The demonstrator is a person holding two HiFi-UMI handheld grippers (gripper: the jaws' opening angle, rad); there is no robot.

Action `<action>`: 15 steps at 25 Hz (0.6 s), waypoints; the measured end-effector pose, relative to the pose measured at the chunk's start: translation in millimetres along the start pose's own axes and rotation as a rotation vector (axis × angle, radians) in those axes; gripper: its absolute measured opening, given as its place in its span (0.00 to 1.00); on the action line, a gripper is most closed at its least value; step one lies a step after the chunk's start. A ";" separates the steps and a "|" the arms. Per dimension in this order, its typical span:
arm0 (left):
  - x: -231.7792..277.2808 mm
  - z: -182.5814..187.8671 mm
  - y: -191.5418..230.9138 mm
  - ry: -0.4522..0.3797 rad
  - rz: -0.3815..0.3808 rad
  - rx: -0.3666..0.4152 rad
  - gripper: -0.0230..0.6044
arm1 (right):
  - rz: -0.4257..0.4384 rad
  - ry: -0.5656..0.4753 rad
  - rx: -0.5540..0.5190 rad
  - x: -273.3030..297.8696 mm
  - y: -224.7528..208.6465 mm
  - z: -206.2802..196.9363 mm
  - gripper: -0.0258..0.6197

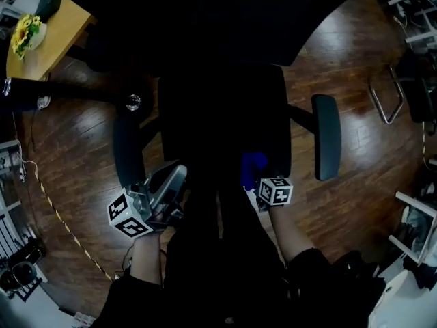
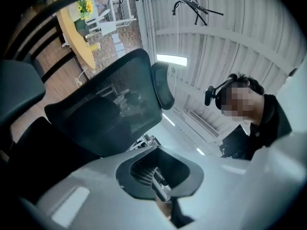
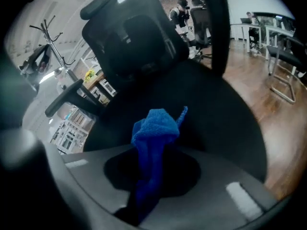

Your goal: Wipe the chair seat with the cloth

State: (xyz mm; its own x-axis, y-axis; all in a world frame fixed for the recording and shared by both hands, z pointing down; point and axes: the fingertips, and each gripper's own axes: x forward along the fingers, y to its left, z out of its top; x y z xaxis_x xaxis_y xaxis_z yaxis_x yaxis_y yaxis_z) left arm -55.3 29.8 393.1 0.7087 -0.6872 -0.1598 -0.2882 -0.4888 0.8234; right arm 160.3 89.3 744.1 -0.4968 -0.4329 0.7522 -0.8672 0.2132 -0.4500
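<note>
A black office chair fills the middle of the head view, its seat (image 1: 218, 121) dark and seen from above. My right gripper (image 1: 251, 180) hangs over the seat's front right part, shut on a blue cloth (image 1: 252, 167). In the right gripper view the cloth (image 3: 156, 128) bunches up between the jaws of that gripper (image 3: 148, 176), with the seat (image 3: 216, 109) just beyond. My left gripper (image 1: 169, 183) is at the seat's front left corner, tilted upward. Its own view shows the left gripper (image 2: 160, 186) with jaws together and nothing in them, facing the mesh backrest (image 2: 105, 114).
Armrests flank the seat at left (image 1: 128, 149) and right (image 1: 326, 137). A wooden table (image 1: 54, 39) with yellow flowers (image 1: 24, 33) stands at the back left. A cable (image 1: 61, 217) runs over the wood floor. A metal chair frame (image 1: 386, 101) stands at right.
</note>
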 end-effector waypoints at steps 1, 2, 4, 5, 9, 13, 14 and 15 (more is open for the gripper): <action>7.2 -3.8 -2.2 0.013 -0.011 -0.002 0.02 | -0.033 -0.021 0.004 -14.2 -19.1 5.6 0.14; 13.9 -7.9 -4.4 0.024 -0.021 -0.003 0.03 | -0.066 -0.044 0.010 -27.9 -36.1 11.2 0.13; 26.7 -15.8 -8.6 0.044 -0.036 -0.004 0.03 | -0.126 -0.094 0.032 -50.9 -64.8 21.1 0.13; 32.4 -19.0 -10.3 0.051 -0.041 -0.004 0.02 | -0.148 -0.117 0.047 -59.1 -76.6 24.4 0.13; 47.4 -27.7 -14.6 0.067 -0.051 0.001 0.02 | -0.158 -0.156 0.090 -66.0 -97.7 27.5 0.13; 54.2 -26.3 -19.9 0.069 -0.045 0.019 0.03 | -0.131 -0.157 0.139 -64.4 -96.0 29.5 0.13; 53.9 -23.2 -23.9 0.066 -0.047 0.025 0.02 | -0.104 -0.155 0.129 -65.9 -85.7 32.4 0.13; 52.5 -18.8 -28.9 0.062 -0.049 0.032 0.02 | -0.064 -0.158 0.109 -68.6 -69.0 38.2 0.13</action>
State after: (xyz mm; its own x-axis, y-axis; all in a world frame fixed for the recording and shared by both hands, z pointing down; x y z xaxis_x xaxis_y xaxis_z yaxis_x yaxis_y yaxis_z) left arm 2.4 17.9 371.2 0.7608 -0.6278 -0.1643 -0.2722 -0.5385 0.7974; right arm 255.5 70.8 705.2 -0.4217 -0.5766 0.6998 -0.8837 0.0886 -0.4596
